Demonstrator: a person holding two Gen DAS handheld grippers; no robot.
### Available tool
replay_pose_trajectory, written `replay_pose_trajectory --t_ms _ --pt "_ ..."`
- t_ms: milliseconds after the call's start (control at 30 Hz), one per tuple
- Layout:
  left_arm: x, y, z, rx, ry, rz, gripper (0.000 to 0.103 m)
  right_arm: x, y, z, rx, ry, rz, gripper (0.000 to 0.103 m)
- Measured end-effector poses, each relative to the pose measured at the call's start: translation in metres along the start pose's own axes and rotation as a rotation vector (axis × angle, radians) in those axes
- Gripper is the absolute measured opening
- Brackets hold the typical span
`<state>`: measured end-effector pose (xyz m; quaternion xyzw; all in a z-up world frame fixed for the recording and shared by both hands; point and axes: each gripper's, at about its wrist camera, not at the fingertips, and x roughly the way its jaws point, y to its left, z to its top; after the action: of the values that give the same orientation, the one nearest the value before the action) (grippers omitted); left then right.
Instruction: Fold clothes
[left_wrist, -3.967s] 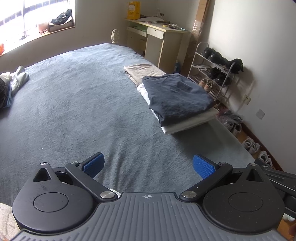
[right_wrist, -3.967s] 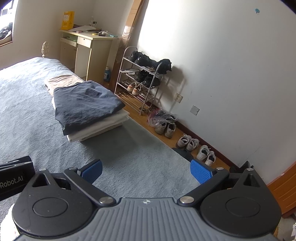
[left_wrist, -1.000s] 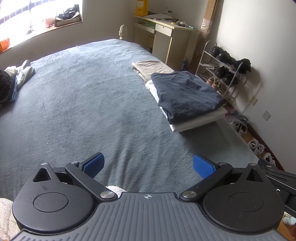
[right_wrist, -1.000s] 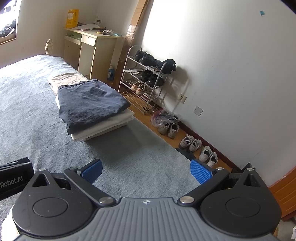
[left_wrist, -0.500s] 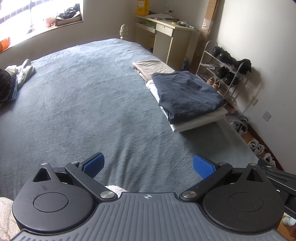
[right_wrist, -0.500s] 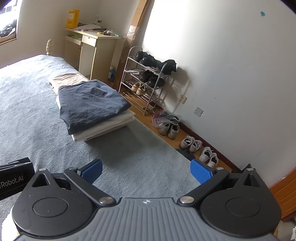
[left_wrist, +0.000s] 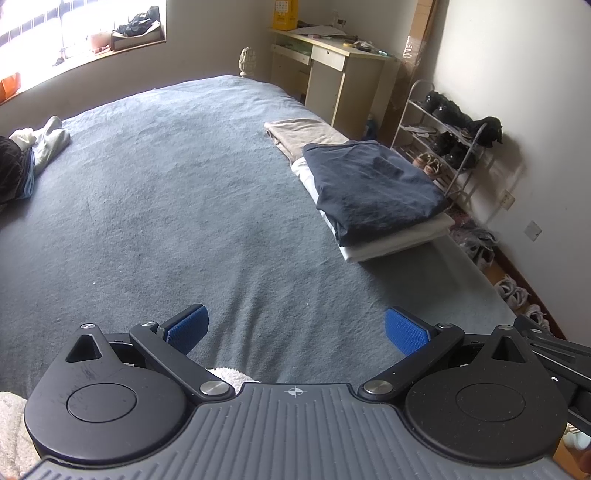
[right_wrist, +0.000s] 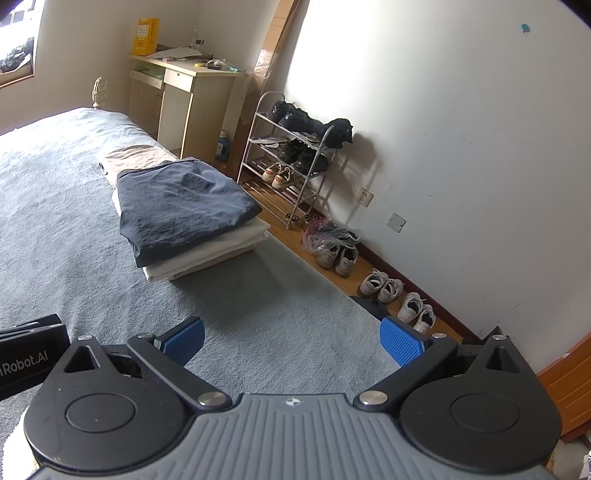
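Observation:
A folded dark navy garment (left_wrist: 373, 188) (right_wrist: 181, 206) lies on top of a folded white one (left_wrist: 402, 236) (right_wrist: 207, 254) at the right side of the grey bed (left_wrist: 166, 206). Behind that stack rests a folded beige garment (left_wrist: 303, 131) (right_wrist: 136, 155). At the far left edge lies a loose heap of unfolded clothes (left_wrist: 33, 147). My left gripper (left_wrist: 295, 328) is open over the near bed, nothing between its blue pads. My right gripper (right_wrist: 291, 341) is open too, held over the bed's right edge, well short of the stack.
A desk (left_wrist: 332, 70) stands beyond the bed. A metal shoe rack (right_wrist: 295, 158) and several pairs of shoes (right_wrist: 391, 291) line the wall on the wooden floor to the right. A white fluffy cloth (left_wrist: 229, 374) shows just under my left gripper.
Both views have drifted slightly, so the stack sits a little farther right and lower than four seconds ago. Both grippers stay open and no garment has moved.

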<state>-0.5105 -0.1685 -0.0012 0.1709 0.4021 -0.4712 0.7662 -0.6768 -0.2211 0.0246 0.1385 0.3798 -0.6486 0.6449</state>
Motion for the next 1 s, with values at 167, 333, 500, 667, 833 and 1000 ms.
replay_pose_trajectory --t_ms 167,333,500,667,833,1000 --pt "0.0009 0.0003 0.0001 -0.003 0.002 0.001 0.103 -0.0003 0.0004 0.0000 -0.001 0.000 0.001 0.103" --pt "0.0003 0.0003 -0.0005 -0.005 0.001 0.001 0.103 0.0000 0.0015 0.0019 -0.003 0.000 0.001 0.103" --pt "0.0013 0.0020 -0.0004 -0.007 0.002 0.002 0.103 0.0007 0.0010 0.0014 0.000 0.000 0.001 0.103" --pt "0.0016 0.0027 -0.0005 -0.009 0.004 0.003 0.103 0.0013 0.0022 0.0004 -0.004 0.002 0.004 0.103" --pt "0.0014 0.0029 -0.0011 -0.009 0.003 0.005 0.103 0.0005 0.0021 -0.0001 -0.002 0.001 0.003 0.103" --pt "0.0022 0.0026 0.0008 -0.008 0.002 0.006 0.103 -0.0001 0.0022 0.0004 0.000 0.001 0.002 0.103"
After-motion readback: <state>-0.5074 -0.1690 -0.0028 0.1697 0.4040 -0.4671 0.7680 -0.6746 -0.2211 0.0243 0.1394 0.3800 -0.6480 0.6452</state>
